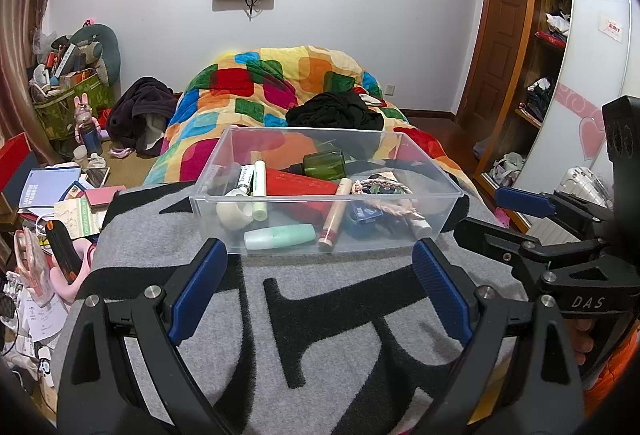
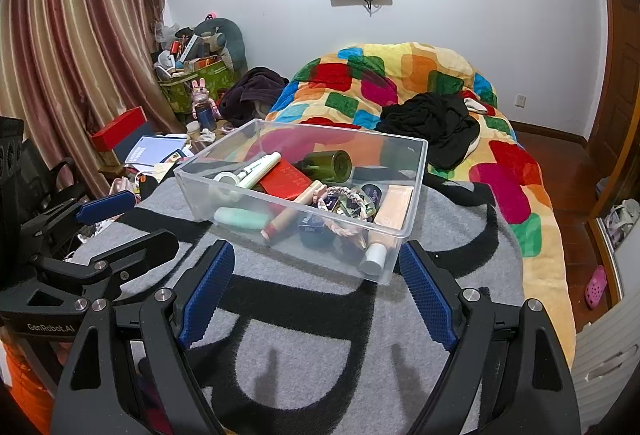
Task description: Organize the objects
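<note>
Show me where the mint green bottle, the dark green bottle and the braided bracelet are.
mint green bottle (image 1: 280, 236), left wrist view, middle of its body
dark green bottle (image 2: 328, 166), right wrist view, its side
braided bracelet (image 2: 344, 191), right wrist view, upper braid

A clear, glossy plastic bin (image 1: 326, 195) sits on a nubby grey-and-black woven blanket (image 1: 340, 335) — inside, a dark green shiny bottle (image 2: 328, 166) and a matt mint-green plastic tube (image 1: 279, 236). Ribbed blue rubbery finger pads (image 2: 210, 291) — set on matt black plastic arms with bright metal rivets.
</note>
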`<control>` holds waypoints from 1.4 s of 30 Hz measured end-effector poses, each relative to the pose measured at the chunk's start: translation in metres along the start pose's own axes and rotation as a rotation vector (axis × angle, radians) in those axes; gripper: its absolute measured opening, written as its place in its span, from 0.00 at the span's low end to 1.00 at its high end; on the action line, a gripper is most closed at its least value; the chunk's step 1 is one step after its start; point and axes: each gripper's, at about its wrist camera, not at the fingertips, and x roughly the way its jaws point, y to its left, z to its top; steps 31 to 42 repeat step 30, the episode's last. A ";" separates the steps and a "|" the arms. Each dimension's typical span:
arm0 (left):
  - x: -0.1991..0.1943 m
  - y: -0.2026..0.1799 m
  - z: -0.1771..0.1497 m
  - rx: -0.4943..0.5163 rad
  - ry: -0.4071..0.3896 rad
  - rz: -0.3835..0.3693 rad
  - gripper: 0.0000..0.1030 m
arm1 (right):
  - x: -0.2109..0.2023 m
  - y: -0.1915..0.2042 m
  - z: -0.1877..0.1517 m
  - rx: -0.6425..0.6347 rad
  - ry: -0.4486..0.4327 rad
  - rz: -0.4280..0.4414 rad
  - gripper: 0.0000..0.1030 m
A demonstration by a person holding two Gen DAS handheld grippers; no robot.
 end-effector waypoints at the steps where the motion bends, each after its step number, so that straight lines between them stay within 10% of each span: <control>1: 0.000 0.000 0.001 0.000 0.000 0.001 0.92 | 0.000 0.000 0.000 0.000 0.000 0.000 0.80; 42: -0.008 -0.003 0.004 -0.009 -0.003 -0.013 0.93 | 0.004 0.007 -0.005 -0.008 0.015 0.011 0.81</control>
